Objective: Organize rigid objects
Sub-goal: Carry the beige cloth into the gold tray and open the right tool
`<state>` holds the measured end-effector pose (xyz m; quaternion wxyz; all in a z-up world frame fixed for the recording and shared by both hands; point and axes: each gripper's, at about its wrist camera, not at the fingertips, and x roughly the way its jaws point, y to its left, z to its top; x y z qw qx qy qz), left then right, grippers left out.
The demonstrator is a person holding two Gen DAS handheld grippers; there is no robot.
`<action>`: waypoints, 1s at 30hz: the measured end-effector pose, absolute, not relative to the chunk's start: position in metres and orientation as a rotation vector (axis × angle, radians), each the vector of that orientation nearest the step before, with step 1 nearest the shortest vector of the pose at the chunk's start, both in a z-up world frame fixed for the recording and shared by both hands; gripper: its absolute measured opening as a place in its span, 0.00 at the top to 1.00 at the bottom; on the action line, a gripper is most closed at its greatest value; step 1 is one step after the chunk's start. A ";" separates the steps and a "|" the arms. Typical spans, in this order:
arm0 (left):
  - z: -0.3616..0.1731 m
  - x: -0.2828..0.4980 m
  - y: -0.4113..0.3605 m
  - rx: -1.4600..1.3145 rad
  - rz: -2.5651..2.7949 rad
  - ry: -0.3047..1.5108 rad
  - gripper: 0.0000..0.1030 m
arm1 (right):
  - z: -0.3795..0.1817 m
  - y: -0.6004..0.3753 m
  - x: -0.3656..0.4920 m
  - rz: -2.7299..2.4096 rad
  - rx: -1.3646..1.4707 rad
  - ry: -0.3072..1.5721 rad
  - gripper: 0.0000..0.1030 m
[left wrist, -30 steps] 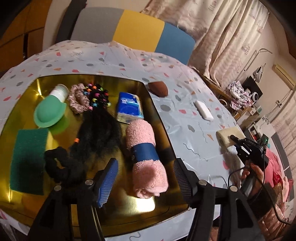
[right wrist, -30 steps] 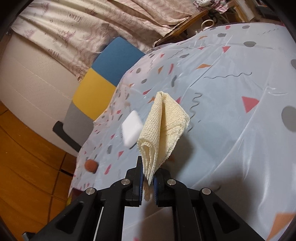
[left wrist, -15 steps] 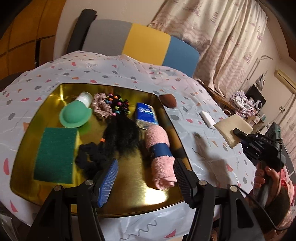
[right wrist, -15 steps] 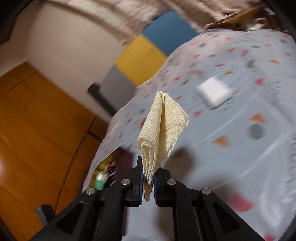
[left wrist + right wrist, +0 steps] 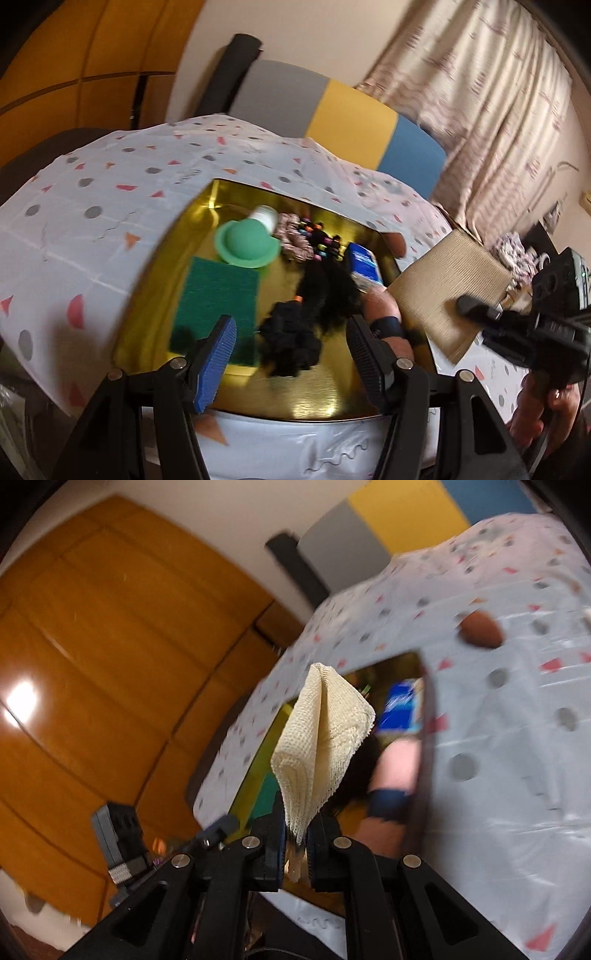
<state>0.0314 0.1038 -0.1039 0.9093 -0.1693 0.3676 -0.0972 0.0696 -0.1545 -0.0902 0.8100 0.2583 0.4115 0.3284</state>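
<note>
My right gripper (image 5: 295, 840) is shut on a folded cream mesh cloth (image 5: 321, 738) and holds it in the air over the right edge of the gold tray (image 5: 332, 402). The cloth also shows in the left wrist view (image 5: 448, 291). My left gripper (image 5: 291, 354) is open and empty above the tray's near edge. In the tray lie a green scouring pad (image 5: 218, 295), a green cap (image 5: 247, 242), black hair ties (image 5: 291, 343), a blue packet (image 5: 364, 264) and a pink rolled towel (image 5: 384, 306).
The tray sits on a table with a white patterned cloth (image 5: 110, 206). A brown oval object (image 5: 480, 629) lies on the table beyond the tray. A grey, yellow and blue chair (image 5: 343, 110) stands behind the table. Curtains (image 5: 498, 92) hang at right.
My right gripper has carried the cream cloth from over the bare table to above the tray's right edge. My left gripper has pulled back and swung left. The view is blurred by motion.
</note>
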 end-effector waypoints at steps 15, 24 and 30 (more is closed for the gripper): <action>-0.105 0.028 0.123 -0.393 -0.156 0.742 0.39 | -0.106 -0.118 0.081 0.588 0.353 0.961 0.25; -0.105 0.030 0.113 -0.379 -0.174 0.751 0.39 | -0.082 -0.123 0.078 0.538 0.271 0.856 0.64; -0.105 0.031 0.108 -0.362 -0.179 0.757 0.39 | -0.105 -0.101 0.079 0.520 0.166 1.004 0.75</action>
